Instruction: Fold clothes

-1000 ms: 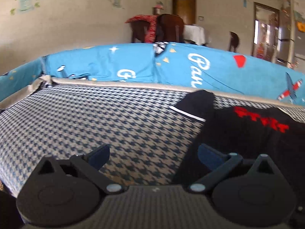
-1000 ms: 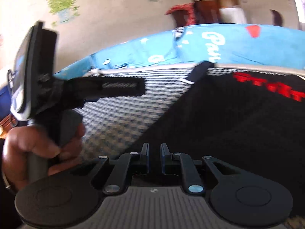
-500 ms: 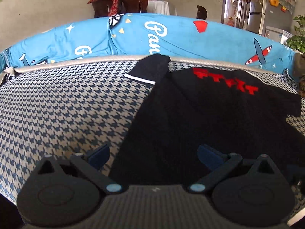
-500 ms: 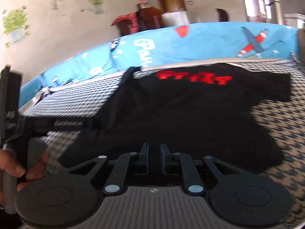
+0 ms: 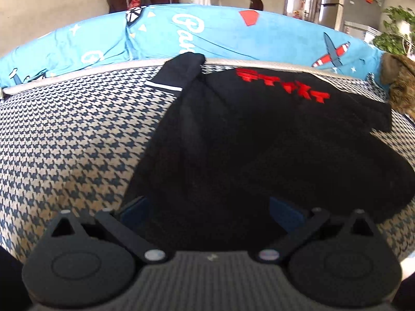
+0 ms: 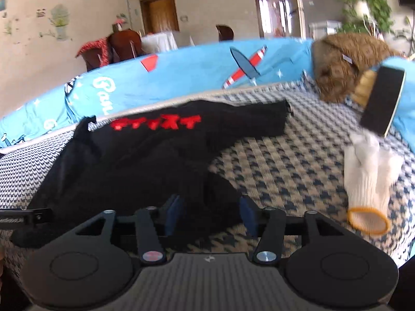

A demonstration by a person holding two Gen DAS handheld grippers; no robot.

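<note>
On the bed: one black T-shirt with red lettering [image 5: 259, 140] lies spread over the blue-and-beige houndstooth bedcover [image 5: 72, 140], its printed end toward the far edge.
Sleeves: two show; one with a white stripe [image 5: 179, 75] points at the far edge, the other [image 6: 262, 119] reaches out to the right.
Lettering: one row of red characters [image 6: 158, 124] across the far part of the shirt.
Left tool: the left tool [image 5: 207, 211] hangs just above the near hem, its two blue-padded fingers [image 5: 285, 213] set wide apart, black cloth between them, nothing gripped.
Right tool: the right tool [image 6: 211, 213] has its two fingers partly apart over the shirt's near right corner; nothing pinched that I can see.
Behind the bed: one light blue quilt with aeroplane prints [image 6: 197, 77] runs along the far side.
Right side: one brown fuzzy garment [image 6: 345, 59], one white knitted glove with an orange cuff [image 6: 368, 181], and one dark flat phone-like slab [image 6: 381, 101], well apart from the shirt.
Room: two dark wooden chairs [image 6: 124, 44], one draped in red cloth.
</note>
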